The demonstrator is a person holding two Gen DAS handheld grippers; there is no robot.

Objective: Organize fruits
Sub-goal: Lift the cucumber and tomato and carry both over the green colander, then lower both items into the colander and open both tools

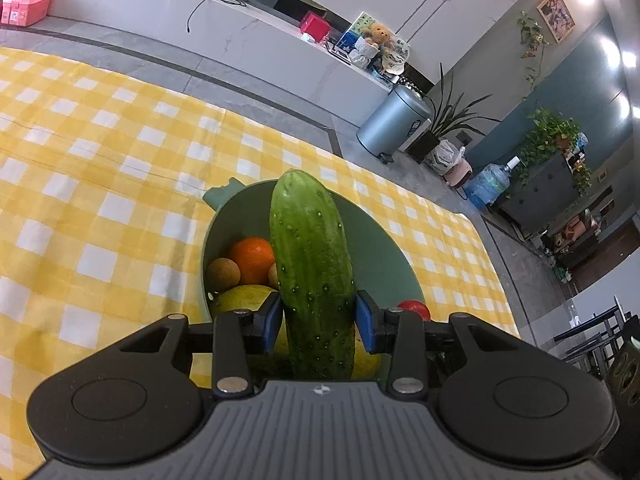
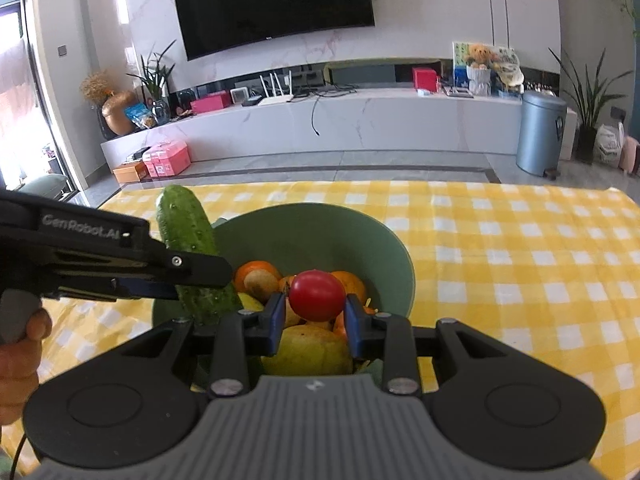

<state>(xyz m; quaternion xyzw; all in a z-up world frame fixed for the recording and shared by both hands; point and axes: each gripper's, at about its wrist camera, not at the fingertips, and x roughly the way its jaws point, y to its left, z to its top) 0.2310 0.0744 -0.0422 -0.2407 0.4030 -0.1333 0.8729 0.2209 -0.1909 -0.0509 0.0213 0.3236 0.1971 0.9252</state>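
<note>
The cucumber (image 1: pixel 312 264) stands with its long axis running straight out along the left gripper (image 1: pixel 318 320), rounded tip pointing away over the green bowl (image 1: pixel 380 248); its skin is dark green, glossy and dotted with small bumps. The left gripper's blue pads (image 1: pixel 366 320) press on its lower half from both sides, parted only by the cucumber's thickness. Seen from the right wrist, it leans over the bowl's left rim. The right gripper (image 2: pixel 316 312) clamps a smooth, round red tomato (image 2: pixel 317 295) between its narrowly spaced blue pads, just above the bowl. Below both tools the bowl holds oranges (image 2: pixel 256 274), small brown round fruits (image 1: pixel 223 275) and a yellow-green pear (image 2: pixel 308 350). The bowl sits on a yellow-and-white checked tablecloth (image 1: pixel 100 184).
</note>
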